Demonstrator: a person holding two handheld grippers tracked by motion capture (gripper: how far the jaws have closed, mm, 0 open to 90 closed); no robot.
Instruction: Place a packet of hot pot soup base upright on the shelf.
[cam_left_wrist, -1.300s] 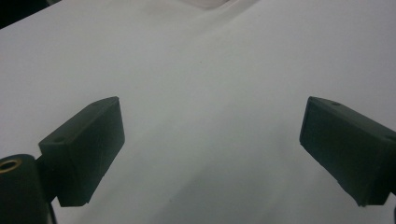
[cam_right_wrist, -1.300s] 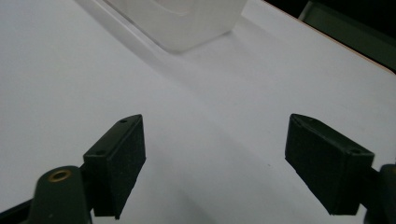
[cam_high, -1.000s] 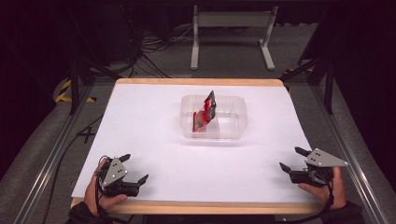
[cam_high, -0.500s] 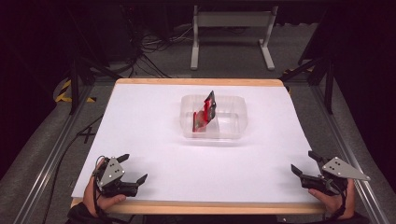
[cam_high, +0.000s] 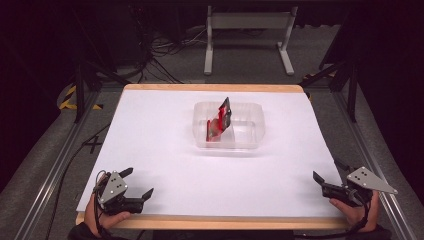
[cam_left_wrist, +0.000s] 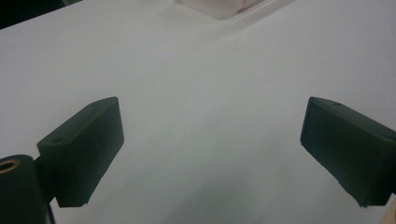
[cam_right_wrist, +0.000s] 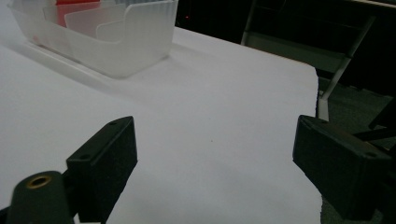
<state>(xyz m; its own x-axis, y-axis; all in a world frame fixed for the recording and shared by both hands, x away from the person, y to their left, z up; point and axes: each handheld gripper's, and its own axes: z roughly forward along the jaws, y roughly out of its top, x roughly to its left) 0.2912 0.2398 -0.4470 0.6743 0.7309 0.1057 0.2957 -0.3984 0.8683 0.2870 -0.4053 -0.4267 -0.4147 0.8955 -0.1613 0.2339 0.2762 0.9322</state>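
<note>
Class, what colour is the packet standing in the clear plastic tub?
Red with a black top, the packet shows best in the high view.

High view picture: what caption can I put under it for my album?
Two open grippers, left gripper and right gripper, rest near the table's front corners; a red packet stands in a clear tray.

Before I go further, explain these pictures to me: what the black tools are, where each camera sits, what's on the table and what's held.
There is no robot here. A person holds a two-jaw hand tool in each hand: the left gripper and the right gripper, both at the near edge of the white table. The high view looks down from above the person's side. Each of the other two cameras rides on a gripper and looks out between its two black jaws. On the table stands a clear tub with a red and black packet leaning upright inside. Both grippers are open and hold nothing; the right one's jaws have just been opening, with nothing between them.
</note>
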